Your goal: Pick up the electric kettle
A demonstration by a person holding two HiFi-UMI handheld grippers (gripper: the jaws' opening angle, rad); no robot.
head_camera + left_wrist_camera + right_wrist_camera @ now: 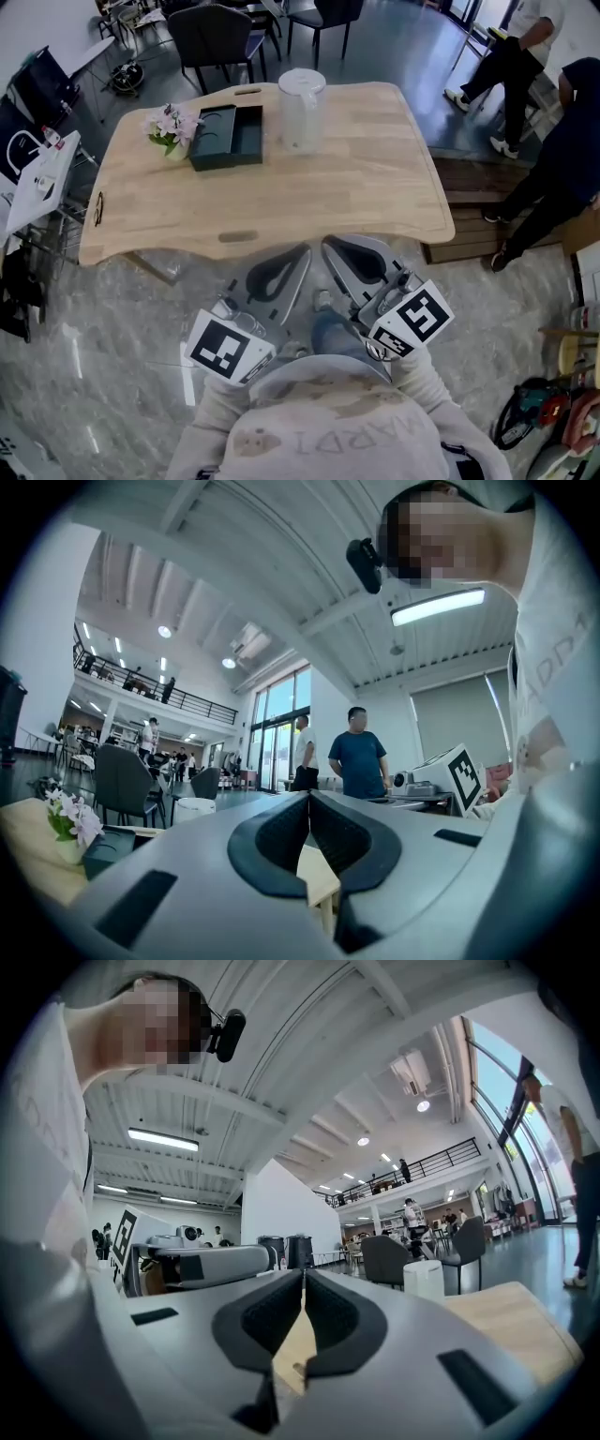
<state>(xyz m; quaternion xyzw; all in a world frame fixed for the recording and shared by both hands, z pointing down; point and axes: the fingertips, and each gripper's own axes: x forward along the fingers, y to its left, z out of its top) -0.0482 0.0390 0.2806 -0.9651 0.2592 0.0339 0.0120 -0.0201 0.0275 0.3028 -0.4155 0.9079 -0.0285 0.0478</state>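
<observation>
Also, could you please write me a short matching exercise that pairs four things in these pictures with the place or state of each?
Things:
1. electric kettle
2. flowers
3. dark green tray
4. right gripper

Places or states:
A. jaws together, nothing between them
B. leftmost thing on the table
C. white, at the table's far edge
D. between the flowers and the electric kettle

Pairs: 1-C, 2-B, 3-D, 4-A
</observation>
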